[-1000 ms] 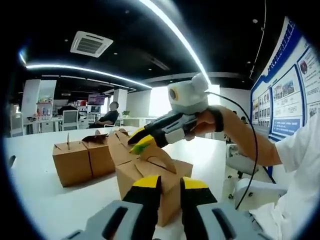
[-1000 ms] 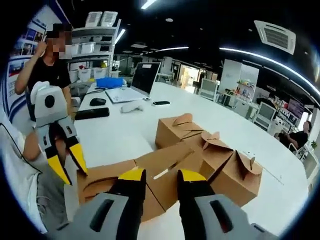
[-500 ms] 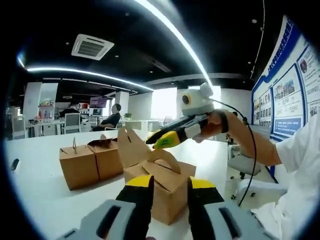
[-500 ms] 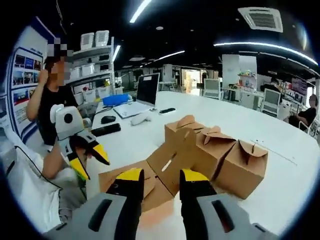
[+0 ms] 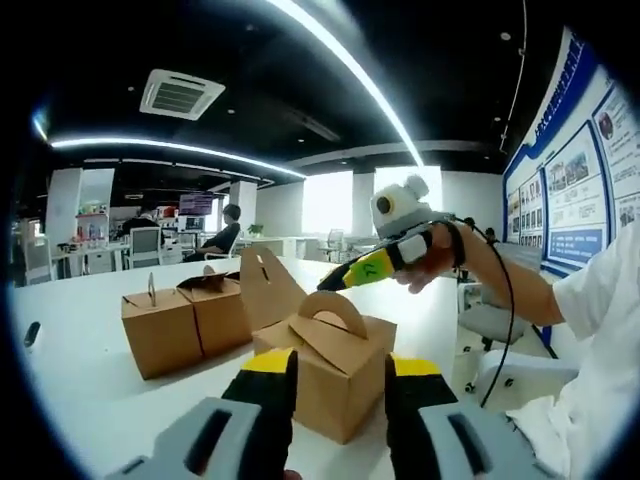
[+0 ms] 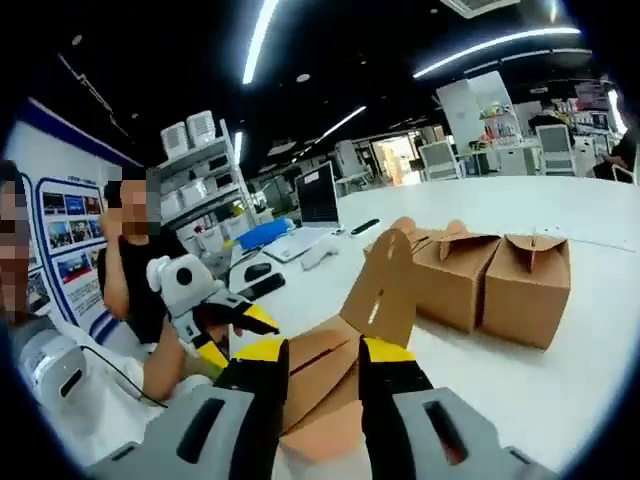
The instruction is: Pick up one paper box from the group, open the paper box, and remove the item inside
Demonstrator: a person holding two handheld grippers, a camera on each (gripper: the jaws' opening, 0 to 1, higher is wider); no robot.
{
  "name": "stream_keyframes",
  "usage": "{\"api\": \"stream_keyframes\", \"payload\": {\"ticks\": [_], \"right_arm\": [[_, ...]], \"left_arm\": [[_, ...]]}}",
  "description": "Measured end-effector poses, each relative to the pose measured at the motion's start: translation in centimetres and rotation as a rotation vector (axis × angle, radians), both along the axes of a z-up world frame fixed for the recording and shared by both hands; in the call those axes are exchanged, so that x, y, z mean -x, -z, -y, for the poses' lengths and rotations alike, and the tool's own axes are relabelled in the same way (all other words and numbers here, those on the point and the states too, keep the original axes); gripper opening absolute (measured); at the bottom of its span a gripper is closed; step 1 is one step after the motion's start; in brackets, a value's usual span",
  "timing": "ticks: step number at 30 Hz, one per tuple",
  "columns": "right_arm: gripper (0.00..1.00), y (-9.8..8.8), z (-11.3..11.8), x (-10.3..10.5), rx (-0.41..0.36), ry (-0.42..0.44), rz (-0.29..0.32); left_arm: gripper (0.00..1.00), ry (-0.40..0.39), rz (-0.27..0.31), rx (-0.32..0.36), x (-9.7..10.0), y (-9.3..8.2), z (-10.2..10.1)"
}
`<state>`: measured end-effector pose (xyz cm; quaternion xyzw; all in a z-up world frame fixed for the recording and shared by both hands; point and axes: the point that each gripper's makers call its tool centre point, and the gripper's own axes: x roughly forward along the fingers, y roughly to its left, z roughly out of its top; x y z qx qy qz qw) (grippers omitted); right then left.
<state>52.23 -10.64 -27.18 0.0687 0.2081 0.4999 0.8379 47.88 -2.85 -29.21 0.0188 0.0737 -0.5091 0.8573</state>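
One brown cardboard box with a carry-handle top [image 5: 325, 375] stands on the white worktop [image 5: 70, 390], apart from the group and just in front of the left tongs [image 5: 340, 368]. Its long handle flap [image 6: 382, 290] is raised upright, while the arched flap [image 5: 330, 322] seems folded over the top, so I judge that the opening step is in hand, only partly done. The right tongs [image 6: 325, 352] hold the raised flap between the jaws, as it seems. The left tongs are parted around the near corner of the box, not gripping it. Next move calls for folding back the other flap, with the left tongs steadying the box. Behind stand the other brown boxes [image 5: 182, 325], with closed tops. The inside of the box is hidden, so the item cannot be seen.
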Motion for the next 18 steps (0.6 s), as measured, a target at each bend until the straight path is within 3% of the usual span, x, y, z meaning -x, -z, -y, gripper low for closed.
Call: {"api": "stream_keyframes", "payload": {"ticks": [10,18], "right_arm": [[0.26,0.8,-0.2,0.9,-0.042,-0.002,-0.091],[0.22,1.4,-0.8,1.2,-0.012,-0.007,-0.11]], "left_arm": [[0.37,0.007,0.012,-0.022,0.2,0.2,0.0],[0.37,0.004,0.006,-0.02,0.2,0.4,-0.1]]}}
